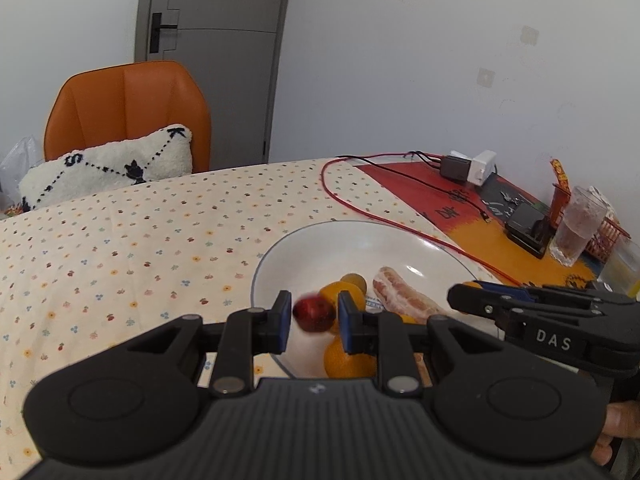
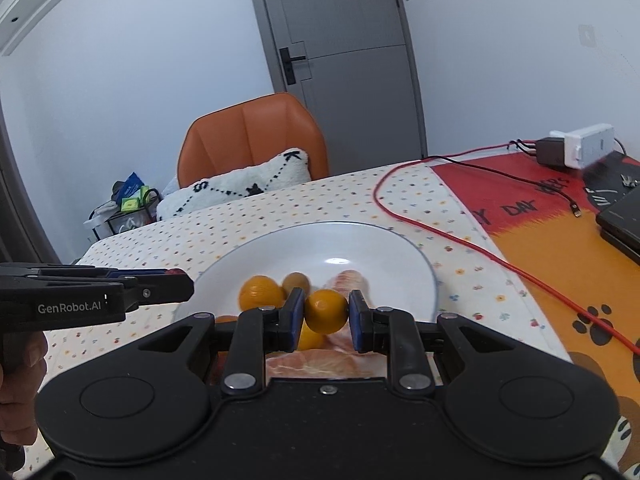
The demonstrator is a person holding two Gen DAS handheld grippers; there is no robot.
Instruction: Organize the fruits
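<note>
My left gripper (image 1: 315,318) is shut on a small red fruit (image 1: 314,312), held over the near part of a white plate (image 1: 320,240). In the plate lie two oranges (image 1: 348,360), a small yellow-brown fruit (image 1: 355,280) and a peeled pomelo segment (image 1: 404,296). My right gripper (image 2: 326,314) is shut on a small orange fruit (image 2: 326,309) above the same plate (image 2: 400,256), where an orange (image 2: 260,292) and pomelo pieces (image 2: 312,364) show. Each gripper appears side-on at the edge of the other's view, both close over the plate.
A red cable (image 1: 360,208) curves across the dotted tablecloth right of the plate. A charger block (image 1: 468,166), a black box (image 1: 528,228) and a glass (image 1: 576,224) stand at the far right. An orange chair (image 1: 128,108) with a white pillow stands behind the table.
</note>
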